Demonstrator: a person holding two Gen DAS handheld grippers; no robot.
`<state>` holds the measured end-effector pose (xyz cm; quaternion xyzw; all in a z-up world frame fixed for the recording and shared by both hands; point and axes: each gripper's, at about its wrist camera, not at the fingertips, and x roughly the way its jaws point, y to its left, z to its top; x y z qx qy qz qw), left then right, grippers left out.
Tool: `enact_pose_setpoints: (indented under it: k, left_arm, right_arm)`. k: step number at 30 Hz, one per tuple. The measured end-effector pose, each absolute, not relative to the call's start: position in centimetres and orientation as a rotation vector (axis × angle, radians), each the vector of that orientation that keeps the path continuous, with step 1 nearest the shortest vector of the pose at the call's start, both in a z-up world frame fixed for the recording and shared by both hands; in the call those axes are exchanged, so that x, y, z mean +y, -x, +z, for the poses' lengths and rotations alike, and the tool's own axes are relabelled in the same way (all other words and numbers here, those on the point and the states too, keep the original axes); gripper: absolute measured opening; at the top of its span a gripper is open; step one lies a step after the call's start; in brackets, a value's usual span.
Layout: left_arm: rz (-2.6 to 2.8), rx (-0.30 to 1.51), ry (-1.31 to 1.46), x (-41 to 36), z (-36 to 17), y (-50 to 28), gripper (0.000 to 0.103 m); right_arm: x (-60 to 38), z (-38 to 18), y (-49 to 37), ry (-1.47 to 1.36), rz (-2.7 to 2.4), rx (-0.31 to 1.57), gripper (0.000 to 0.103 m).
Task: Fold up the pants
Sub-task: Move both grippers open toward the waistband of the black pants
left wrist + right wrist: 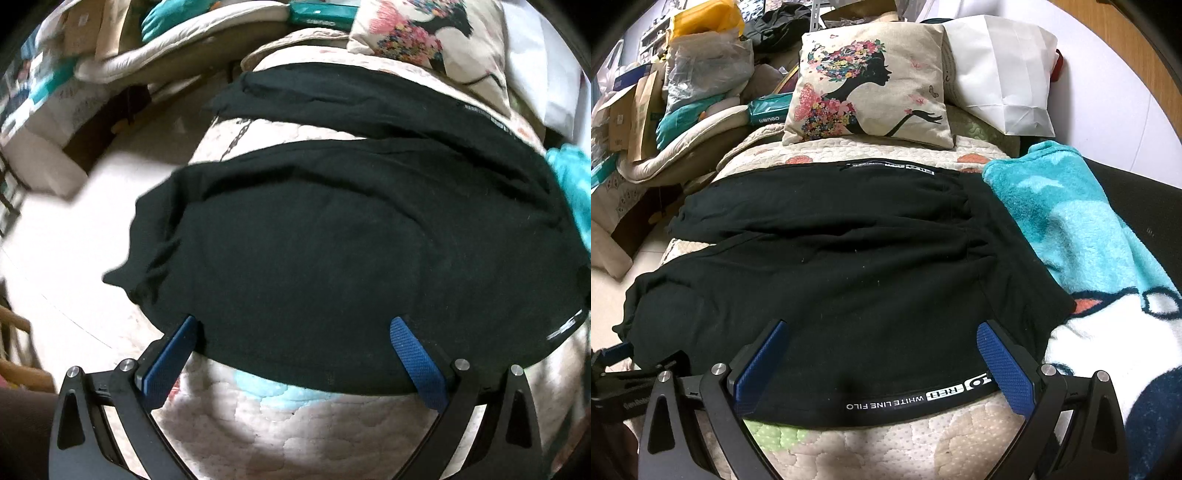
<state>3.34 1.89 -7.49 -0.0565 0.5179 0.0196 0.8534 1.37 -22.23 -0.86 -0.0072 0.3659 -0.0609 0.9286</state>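
Black pants (332, 251) (831, 277) lie spread across a quilted bed cover (280, 424) (886, 446), both legs running to the left and their ends drooping over the bed's left edge. The lettered waistband (916, 400) lies along the near edge on the right. My left gripper (291, 321) is open at the near edge of the near leg, blue fingers (173, 354) either side of the cloth. My right gripper (882, 325) is open over the waistband, nothing pinched. The left gripper (613, 354) shows at the right wrist view's left edge.
A printed cushion (871, 85) and a white paper bag (1001, 74) stand at the head of the bed. A turquoise fleece blanket (1082, 229) lies right of the pants. Bags and boxes (683, 74) pile at the left, pale floor (55, 258) beside the bed.
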Motion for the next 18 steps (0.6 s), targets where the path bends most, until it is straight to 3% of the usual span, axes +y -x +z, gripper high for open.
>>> enact_pose_setpoints:
  k: [7,11,14,18]
  left_arm:
    - [0.034,1.011,0.093,1.5,-7.5,-2.2,0.103]
    - [0.01,1.053,0.094,1.9,-7.0,-2.4,0.103]
    - [0.022,1.042,0.108,2.6,-5.3,-2.6,0.088]
    - [-0.026,0.969,0.114,3.6,-1.1,-3.7,0.086]
  right_arm:
    - [-21.9,-0.6,-1.1,0.028,-0.115,0.764,0.103]
    - [-21.5,0.2,-0.7,0.046,-0.088,0.731,0.103]
    - [-21.2,1.5,-0.2,0.054,-0.06,0.646,0.103]
    - [-21.7,4.8,-0.3,0.076,-0.003,0.616,0.103]
